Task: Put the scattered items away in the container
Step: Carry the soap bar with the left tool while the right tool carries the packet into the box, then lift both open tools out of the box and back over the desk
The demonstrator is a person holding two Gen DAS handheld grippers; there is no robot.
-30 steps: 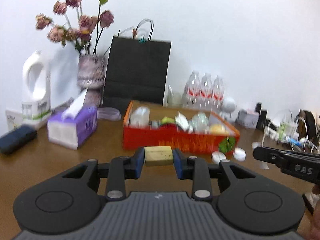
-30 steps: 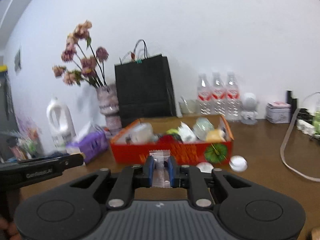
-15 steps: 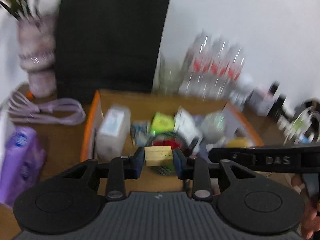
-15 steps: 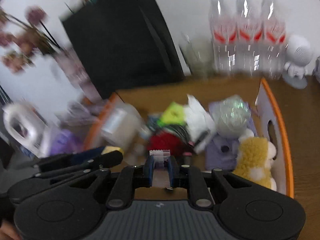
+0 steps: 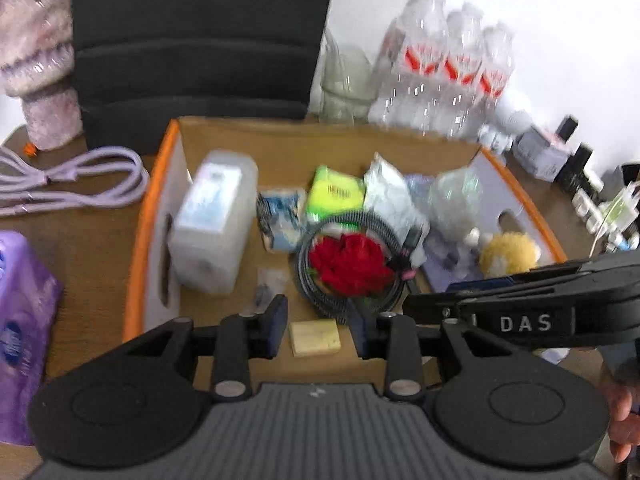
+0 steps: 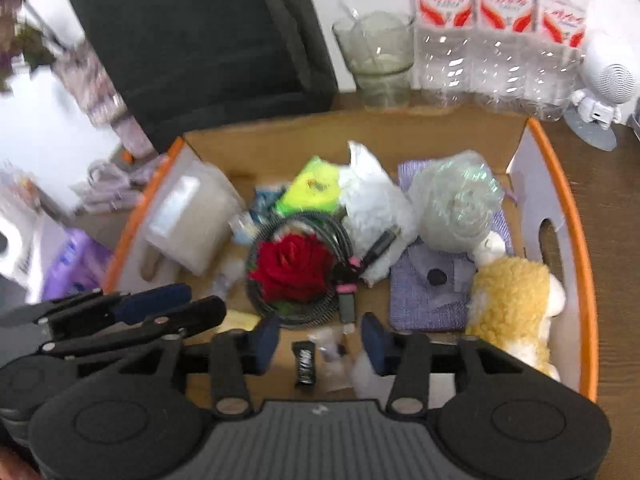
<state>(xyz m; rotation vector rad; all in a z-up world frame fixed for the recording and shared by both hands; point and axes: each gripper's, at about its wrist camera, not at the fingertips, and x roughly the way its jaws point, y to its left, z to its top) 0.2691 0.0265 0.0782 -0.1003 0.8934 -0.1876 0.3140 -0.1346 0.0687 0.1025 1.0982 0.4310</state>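
**Both grippers open over the box**

The left gripper (image 5: 319, 330) is opening; the yellow block (image 5: 315, 337) sits between its pads with gaps on both sides, over the near part of the orange box (image 5: 138, 240). The right gripper (image 6: 320, 343) is opening wide, and a small clear packet (image 6: 330, 346) lies below it on the box floor, beside a black sachet (image 6: 306, 364). Further in lie a red rose (image 6: 294, 266) inside a coiled cable and a yellow plush toy (image 6: 514, 304). The box stands on the desk (image 6: 612, 208).
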